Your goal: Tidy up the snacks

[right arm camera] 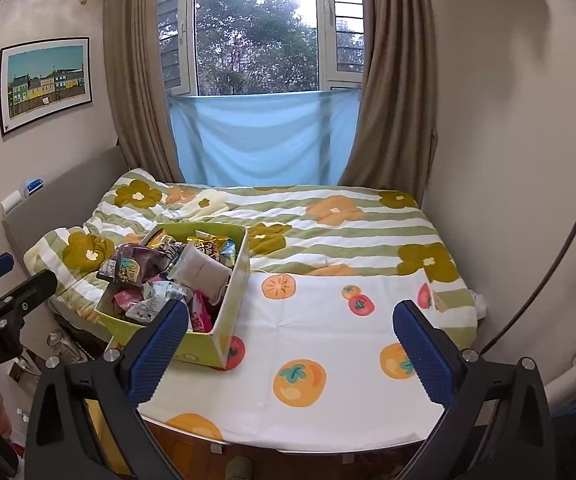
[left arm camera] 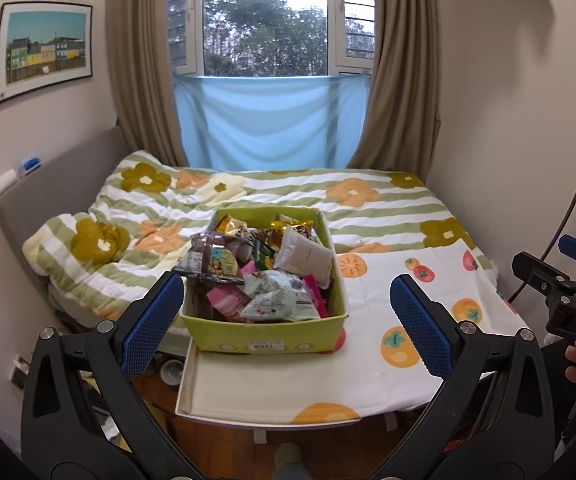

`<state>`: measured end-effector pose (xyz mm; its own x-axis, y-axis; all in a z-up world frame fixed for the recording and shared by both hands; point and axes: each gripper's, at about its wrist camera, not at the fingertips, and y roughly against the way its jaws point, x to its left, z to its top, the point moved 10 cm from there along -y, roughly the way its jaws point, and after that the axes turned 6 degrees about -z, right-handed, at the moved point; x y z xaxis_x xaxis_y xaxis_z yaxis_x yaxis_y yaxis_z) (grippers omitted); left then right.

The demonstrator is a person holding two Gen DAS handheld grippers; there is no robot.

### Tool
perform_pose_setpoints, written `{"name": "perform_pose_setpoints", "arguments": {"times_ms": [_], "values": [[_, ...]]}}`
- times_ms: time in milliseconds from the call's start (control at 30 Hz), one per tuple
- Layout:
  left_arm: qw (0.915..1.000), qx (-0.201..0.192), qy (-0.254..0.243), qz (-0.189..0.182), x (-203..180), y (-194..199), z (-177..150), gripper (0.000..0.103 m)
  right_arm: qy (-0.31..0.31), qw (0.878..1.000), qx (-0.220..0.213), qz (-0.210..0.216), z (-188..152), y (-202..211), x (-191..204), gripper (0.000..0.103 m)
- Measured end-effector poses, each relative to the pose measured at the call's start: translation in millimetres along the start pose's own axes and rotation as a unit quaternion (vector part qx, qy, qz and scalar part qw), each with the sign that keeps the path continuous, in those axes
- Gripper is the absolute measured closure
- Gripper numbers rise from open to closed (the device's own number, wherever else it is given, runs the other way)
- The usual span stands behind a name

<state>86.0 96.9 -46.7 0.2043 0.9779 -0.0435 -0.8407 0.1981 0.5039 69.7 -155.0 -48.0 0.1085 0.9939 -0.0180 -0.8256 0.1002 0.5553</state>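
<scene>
Evidently held back for an overview, the left gripper (left arm camera: 284,320) and right gripper (right arm camera: 290,346) hover spread wide and empty before the snack-heaped green box (left arm camera: 264,328) on the cloth-covered table (right arm camera: 328,360).

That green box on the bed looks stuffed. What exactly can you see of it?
The green box is an open, lidless rectangular carton, seemingly cardboard, yellow-green with a small label on its near wall. It sits upright on the white fruit-print sheet near the bed's left edge, its far end by the striped floral quilt. Snack packets are heaped above its rim: silver, pink, gold, dark. Neither gripper touches it.
</scene>
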Motion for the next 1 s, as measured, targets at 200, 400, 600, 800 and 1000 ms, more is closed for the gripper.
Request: {"name": "perform_pose_setpoints", "arguments": {"times_ms": [200,400,600,800,1000], "values": [[1.0,-0.001,0.0,0.0,-4.7,4.1,-2.3,0.001,-0.004,1.0,-0.005,0.0,-2.1,7.8,-3.8,0.001],[1.0,-0.002,-0.001,0.002,-4.6,3.7,-2.0,0.001,-0.005,1.0,-0.007,-0.002,-4.1,9.0,-3.9,0.001],[1.0,-0.004,-0.001,0.005,-6.2,1.2,-0.9,0.001,-0.007,1.0,-0.006,-0.001,-4.9,7.7,-4.5,0.001],[1.0,-0.004,-0.001,0.005,-6.7,-0.1,-0.6,0.001,-0.008,1.0,-0.005,-0.004,-4.5,4.4,-7.2,0.001],[1.0,-0.003,-0.004,0.005,-8.2,-2.7,0.6,0.001,-0.01,1.0,-0.001,-0.008,-4.8,2.3,-10.4,0.001]]}}
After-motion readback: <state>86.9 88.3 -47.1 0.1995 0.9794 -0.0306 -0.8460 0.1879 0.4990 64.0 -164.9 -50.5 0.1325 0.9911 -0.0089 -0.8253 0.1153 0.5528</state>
